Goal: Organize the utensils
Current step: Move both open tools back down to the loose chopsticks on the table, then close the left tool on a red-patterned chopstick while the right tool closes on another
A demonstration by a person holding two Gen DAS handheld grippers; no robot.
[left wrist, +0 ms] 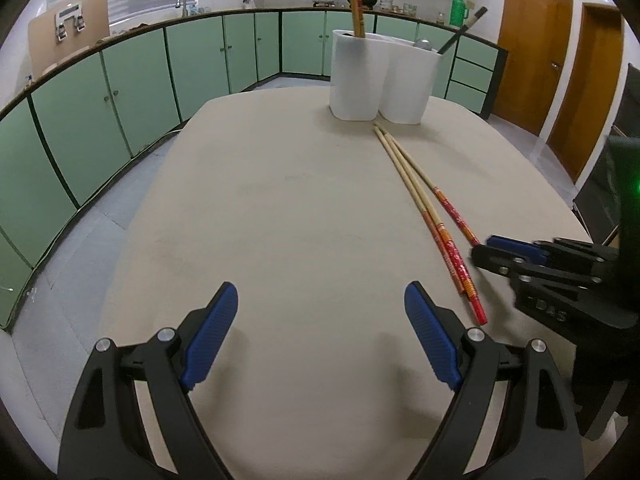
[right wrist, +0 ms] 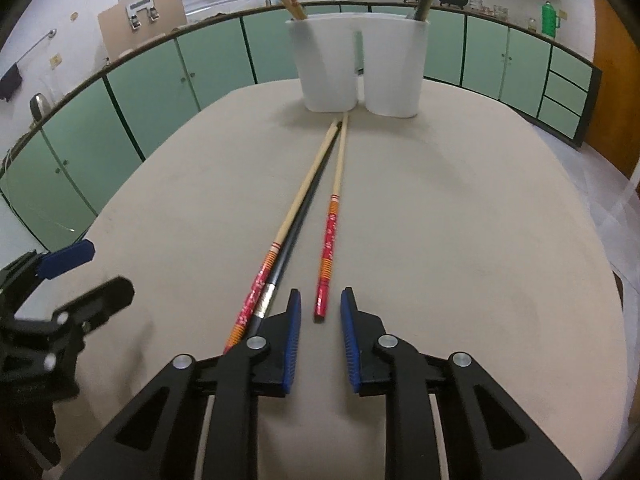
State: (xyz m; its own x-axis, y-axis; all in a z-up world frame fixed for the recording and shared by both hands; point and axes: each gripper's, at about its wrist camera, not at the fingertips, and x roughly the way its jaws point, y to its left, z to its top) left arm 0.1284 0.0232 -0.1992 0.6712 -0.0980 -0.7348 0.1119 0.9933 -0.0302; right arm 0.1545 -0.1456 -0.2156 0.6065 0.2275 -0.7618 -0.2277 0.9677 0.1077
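While your right gripper (right wrist: 320,300) straddles the red end of the lone chopstick (right wrist: 329,248), its blue pads (right wrist: 294,332) stand narrow but released: a sliver of table shows on either side of the stick, so nothing is grasped yet. You have set them at the butt end, probably because it lies well clear of its neighbours there. That leaves room for a pad on each side without snagging another stick.

Just to the left of that pad, a second red-ended chopstick (right wrist: 298,204) and a black one (right wrist: 310,200) lie touching side by side. Their handles run under the gripper's left finger. Watch that finger: it could drag them if you close or lift at a slant.

All three sticks point with their tips toward the white holder (right wrist: 332,76) at the far edge of the table (right wrist: 480,220), and the tips converge just short of it. Its left cup holds pale and red chopsticks, leaning; its right cup holds a dark utensil. Judging by that sorting, the lone stick belongs in the left cup.

Your left gripper (left wrist: 320,304) hovers over bare table with its pads spread wide and nothing between them. It sits well to the side, likely parked out of the way until the stick needs steadying.
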